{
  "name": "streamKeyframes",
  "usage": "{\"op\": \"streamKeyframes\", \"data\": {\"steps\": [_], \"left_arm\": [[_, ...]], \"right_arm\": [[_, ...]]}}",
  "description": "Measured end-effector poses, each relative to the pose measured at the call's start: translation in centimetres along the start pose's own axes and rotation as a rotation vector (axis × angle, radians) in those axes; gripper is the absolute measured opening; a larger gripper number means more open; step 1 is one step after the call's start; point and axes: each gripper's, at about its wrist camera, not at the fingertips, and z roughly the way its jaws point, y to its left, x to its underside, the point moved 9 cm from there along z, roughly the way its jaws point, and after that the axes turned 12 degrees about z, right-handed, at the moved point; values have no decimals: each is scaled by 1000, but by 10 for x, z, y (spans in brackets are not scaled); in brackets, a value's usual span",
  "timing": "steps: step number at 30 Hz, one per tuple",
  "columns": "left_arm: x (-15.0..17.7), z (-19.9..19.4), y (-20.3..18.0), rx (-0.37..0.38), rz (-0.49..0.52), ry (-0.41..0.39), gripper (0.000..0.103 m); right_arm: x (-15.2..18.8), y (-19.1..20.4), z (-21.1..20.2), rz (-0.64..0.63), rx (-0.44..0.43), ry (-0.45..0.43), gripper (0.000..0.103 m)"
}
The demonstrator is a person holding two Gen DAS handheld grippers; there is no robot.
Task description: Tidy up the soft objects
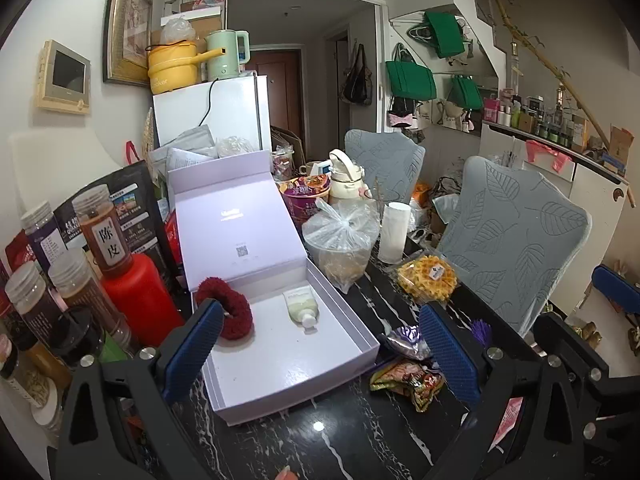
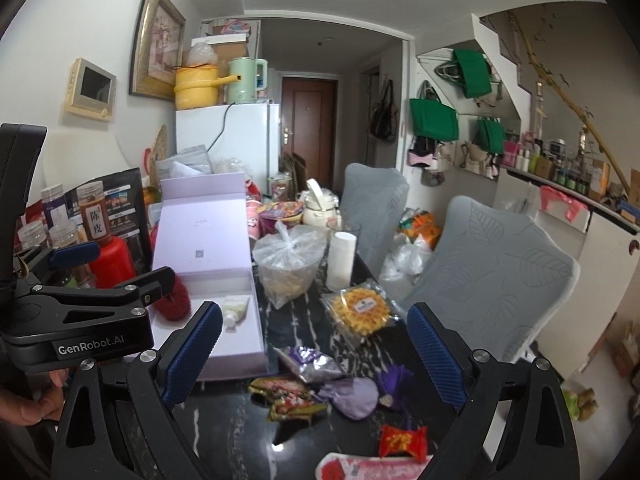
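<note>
The lavender gift box (image 1: 294, 364) lay open on the black marbled tabletop (image 1: 360, 440), its lid propped up behind it, and served as the place to gather the soft things. Inside it, at the back left corner, sat a dark red fuzzy scrunchie (image 1: 226, 306); to its right, against the back wall, lay a small pale squeeze tube (image 1: 302, 304), cap toward the front. The rest of the box floor was bare. Right of the box, loose on the tabletop, lay a lilac fabric pouch (image 2: 354, 396), a purple tassel (image 2: 394, 380), a crinkled purple-and-silver wrapper (image 2: 310, 362) and a bright snack packet (image 2: 288, 398). The pouch looked light and limp; it would probably sag and fold, so a pinch across its middle seemed the safest hold. The foil packets would likely be slippery and crackly. The left tongs (image 1: 320, 354) stood wide apart over the box, holding nothing; the right tongs (image 2: 316, 356) stood wide apart over the loose items, also empty.
</note>
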Motion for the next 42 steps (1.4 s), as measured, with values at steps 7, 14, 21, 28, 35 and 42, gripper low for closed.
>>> {"op": "streamKeyframes", "data": {"steps": [7, 14, 21, 28, 35, 42], "left_arm": [[13, -4, -17, 10, 37, -1, 100], [26, -5, -33, 77, 32, -12, 100], [38, 3, -46, 139, 26, 13, 100], [52, 17, -66, 216, 30, 47, 100], [64, 41, -81, 265, 33, 103, 100], [79, 70, -100, 290, 72, 177, 100]], "right_arm": [[21, -23, -15, 39, 51, 15, 96], [41, -44, -28, 45, 100, 28, 96], [58, -61, -33, 87, 113, 54, 96], [79, -80, -26, 140, 106, 83, 96], [99, -98, -11, 174, 113, 127, 97], [121, -112, 11, 206, 118, 187, 97]]}}
